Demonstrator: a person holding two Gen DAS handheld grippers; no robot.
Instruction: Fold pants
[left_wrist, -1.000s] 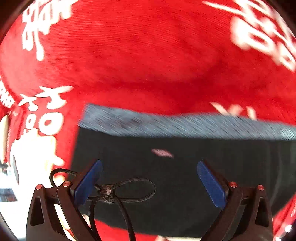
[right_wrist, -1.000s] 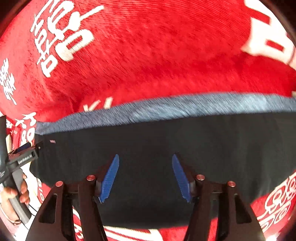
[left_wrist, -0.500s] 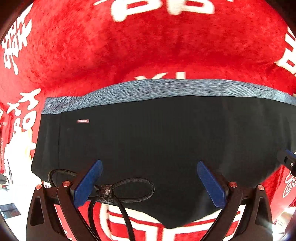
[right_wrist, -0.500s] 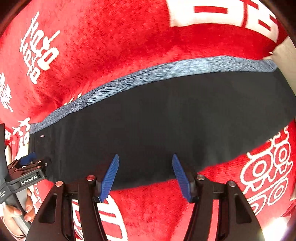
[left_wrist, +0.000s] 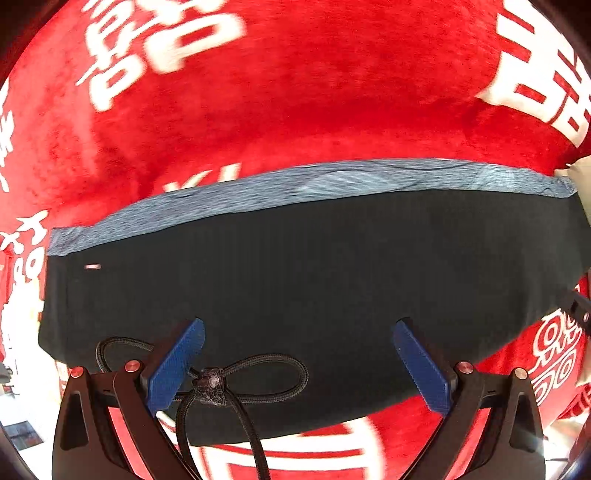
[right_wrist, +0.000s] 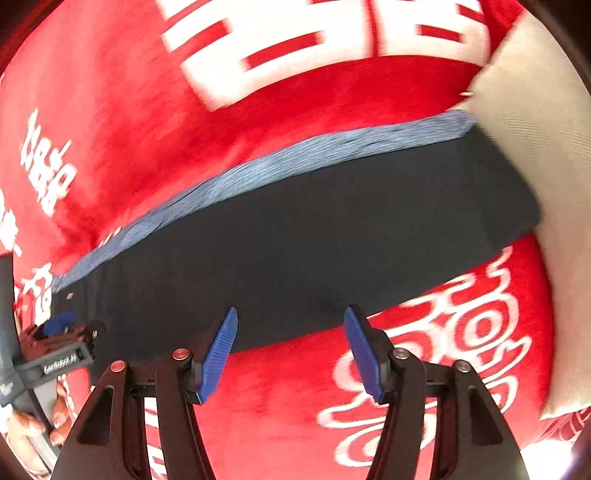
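The black pants (left_wrist: 295, 280) lie flat as a long folded band on a red blanket (left_wrist: 295, 110), with a blue-grey strip (left_wrist: 332, 184) along the far edge. They also show in the right wrist view (right_wrist: 332, 236). My left gripper (left_wrist: 297, 363) is open and empty above the near edge of the pants. My right gripper (right_wrist: 290, 349) is open and empty, just off the near edge of the pants. The left gripper also shows at the left of the right wrist view (right_wrist: 61, 345).
The red blanket has large white characters. A beige cloth (right_wrist: 535, 147) lies at the right end of the pants. A black cord loop (left_wrist: 258, 376) hangs at my left gripper's base. A hand (right_wrist: 33, 421) holds the left gripper's handle.
Both grippers have pulled back and up from the pants, so more of the folded band and the blanket shows. Both stayed open.
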